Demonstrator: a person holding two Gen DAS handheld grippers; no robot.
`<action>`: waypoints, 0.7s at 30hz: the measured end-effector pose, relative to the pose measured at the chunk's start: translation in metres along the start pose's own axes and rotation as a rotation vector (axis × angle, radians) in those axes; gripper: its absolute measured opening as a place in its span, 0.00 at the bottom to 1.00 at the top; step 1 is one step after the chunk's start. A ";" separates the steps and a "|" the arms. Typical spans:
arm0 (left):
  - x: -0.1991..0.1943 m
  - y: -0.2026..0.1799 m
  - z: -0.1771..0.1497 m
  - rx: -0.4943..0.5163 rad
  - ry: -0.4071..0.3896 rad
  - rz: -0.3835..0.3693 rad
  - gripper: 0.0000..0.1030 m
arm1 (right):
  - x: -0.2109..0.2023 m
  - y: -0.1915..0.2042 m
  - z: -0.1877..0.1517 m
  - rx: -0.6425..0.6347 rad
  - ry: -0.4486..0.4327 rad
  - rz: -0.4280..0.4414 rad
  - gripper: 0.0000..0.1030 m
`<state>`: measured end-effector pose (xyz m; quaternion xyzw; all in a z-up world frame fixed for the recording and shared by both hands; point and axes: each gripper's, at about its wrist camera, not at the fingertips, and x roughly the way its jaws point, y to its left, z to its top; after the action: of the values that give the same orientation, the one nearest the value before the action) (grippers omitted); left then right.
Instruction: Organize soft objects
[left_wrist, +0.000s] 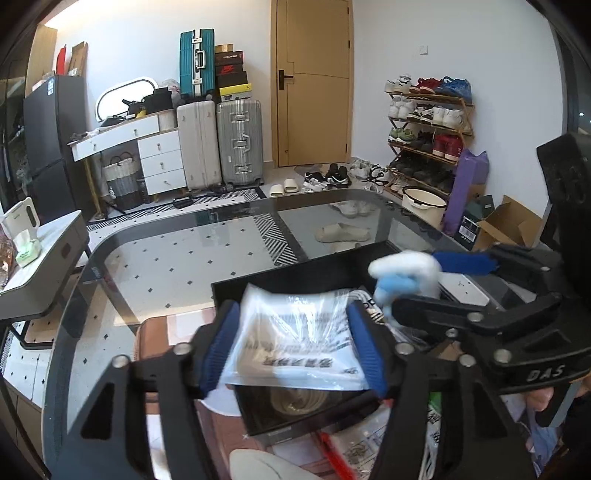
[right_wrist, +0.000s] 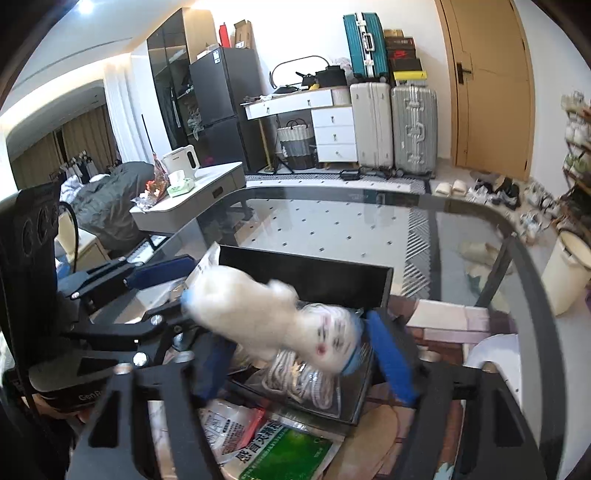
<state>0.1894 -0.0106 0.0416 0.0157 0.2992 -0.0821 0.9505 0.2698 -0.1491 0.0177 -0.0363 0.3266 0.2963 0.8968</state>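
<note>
Over the black open box (left_wrist: 295, 269) on the glass table (left_wrist: 155, 254), the left gripper (left_wrist: 293, 347) clamps a clear plastic packet (left_wrist: 295, 339) printed with dark text; its two blue-padded fingers (left_wrist: 364, 347) press against the packet's left and right edges, and the packet hangs just above the box's near half. Inside the box, beneath the packet, lies a coil of pale rope in a clear bag (left_wrist: 299, 400).

From the right wrist view, the right gripper (right_wrist: 295, 354) has its blue fingers (right_wrist: 389, 354) set fairly wide, with a white plush toy (right_wrist: 273, 317) between them. The toy is motion-blurred, so whether the pads actually touch it cannot be told; its face with a pink mark and a light blue collar points toward the camera, and its body stretches up and left above the box (right_wrist: 306, 269). The bagged rope coil (right_wrist: 306, 376) sits in the box directly under the toy.

Nearer the camera, outside the box's front wall, lie a green printed sachet (right_wrist: 291, 450) and a white packet with a red edge (right_wrist: 229, 428), touching one another on the table.
</note>
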 end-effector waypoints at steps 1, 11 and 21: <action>0.000 0.001 0.000 -0.004 0.006 -0.007 0.62 | -0.001 0.001 0.000 -0.009 -0.006 -0.002 0.77; -0.028 0.011 -0.013 -0.057 -0.020 0.020 1.00 | -0.032 -0.005 -0.013 0.008 -0.029 -0.019 0.96; -0.075 0.022 -0.040 -0.102 -0.040 0.032 1.00 | -0.062 0.006 -0.043 0.030 -0.005 -0.035 1.00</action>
<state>0.1100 0.0249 0.0512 -0.0299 0.2837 -0.0518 0.9570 0.2043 -0.1863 0.0222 -0.0279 0.3280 0.2757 0.9031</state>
